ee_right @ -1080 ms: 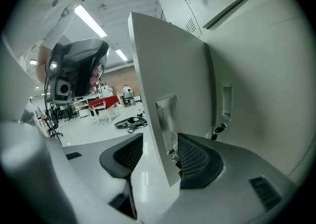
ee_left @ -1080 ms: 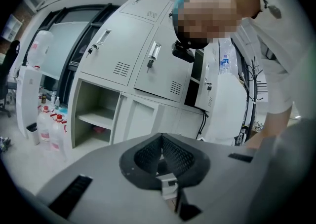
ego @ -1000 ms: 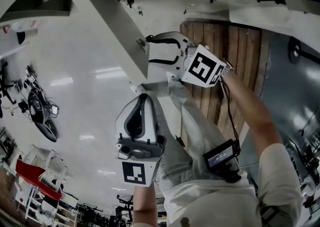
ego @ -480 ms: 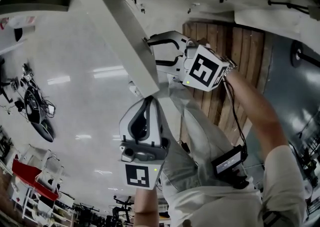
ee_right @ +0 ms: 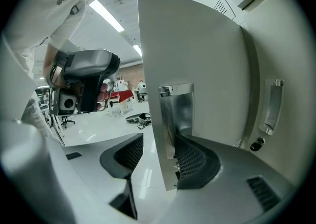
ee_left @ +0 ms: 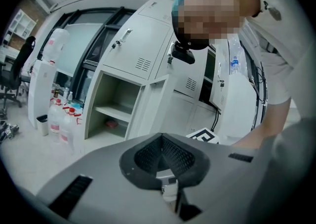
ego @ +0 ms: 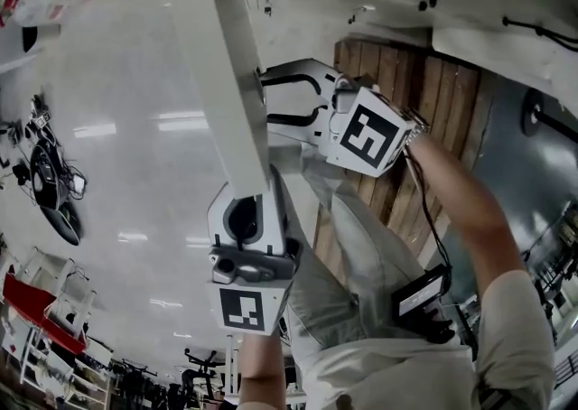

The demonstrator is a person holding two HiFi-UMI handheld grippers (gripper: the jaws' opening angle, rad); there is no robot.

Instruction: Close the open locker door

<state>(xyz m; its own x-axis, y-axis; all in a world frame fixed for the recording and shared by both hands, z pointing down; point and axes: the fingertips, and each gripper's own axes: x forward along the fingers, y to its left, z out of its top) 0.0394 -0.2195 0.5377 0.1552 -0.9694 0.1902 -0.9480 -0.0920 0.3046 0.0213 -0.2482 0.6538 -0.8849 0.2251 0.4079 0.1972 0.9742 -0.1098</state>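
Door (ego: pixel 221 74) swung on since earlier frame; my right gripper (ee_right: pixel 157 161) fingers open astride its edge, left gripper (ee_left: pixel 162 155) fingers closed, empty. Closing underway, not shut yet.

A lab: steel lockers (ee_left: pixel 143 53), bottles (ee_left: pixel 63 122) on floor.

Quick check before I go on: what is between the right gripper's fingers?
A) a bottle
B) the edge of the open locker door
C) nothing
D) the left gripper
B: in the right gripper view, the free edge of the locker door stands between the spread fingers of the right gripper, which are not clamped on it.
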